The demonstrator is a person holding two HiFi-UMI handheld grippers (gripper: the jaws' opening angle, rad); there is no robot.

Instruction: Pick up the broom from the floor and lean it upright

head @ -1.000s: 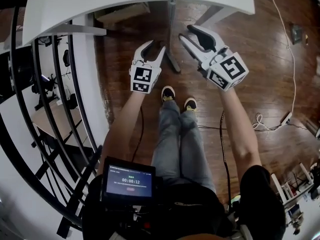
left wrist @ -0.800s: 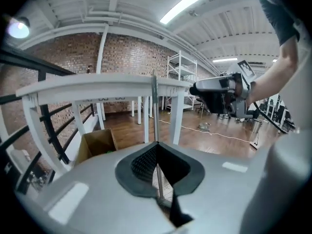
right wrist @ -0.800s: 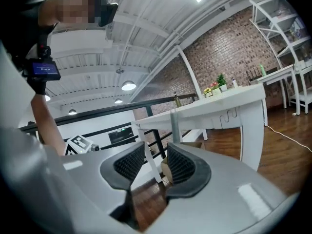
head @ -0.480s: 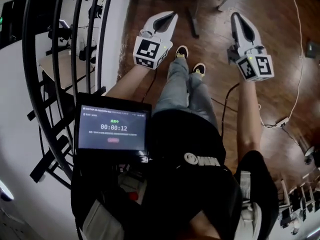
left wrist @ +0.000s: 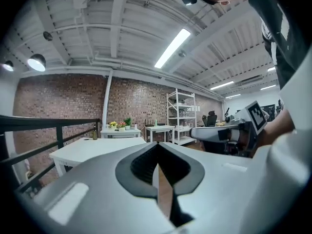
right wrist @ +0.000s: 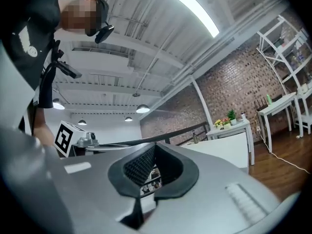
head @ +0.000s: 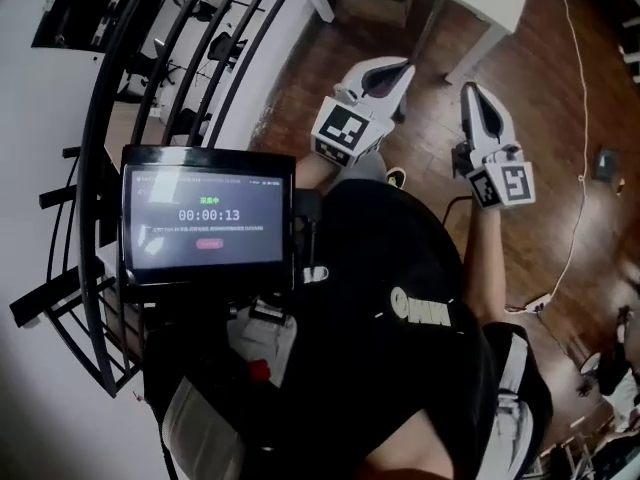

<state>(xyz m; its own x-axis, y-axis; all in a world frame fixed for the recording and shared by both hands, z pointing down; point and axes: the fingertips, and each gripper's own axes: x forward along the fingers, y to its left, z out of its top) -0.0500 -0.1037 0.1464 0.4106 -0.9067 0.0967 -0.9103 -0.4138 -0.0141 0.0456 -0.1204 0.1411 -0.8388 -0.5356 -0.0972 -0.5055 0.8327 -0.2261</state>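
The left tongs [head: 403,67] and right tongs [head: 473,92] are clenched, empty; the person's torso [head: 400,298] hides much floor [head: 545,118].

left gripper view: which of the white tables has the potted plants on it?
The middle table, against the brick wall, between the large near table and the small table by the shelving.

The person wears a black short-sleeved shirt [head: 385,393] with a white chest logo [head: 417,311]. The left gripper [head: 401,68] and right gripper [head: 473,93] are pale grey shells with black pads [left wrist: 142,165], each carrying a cube [head: 343,131] of black-and-white square markers.
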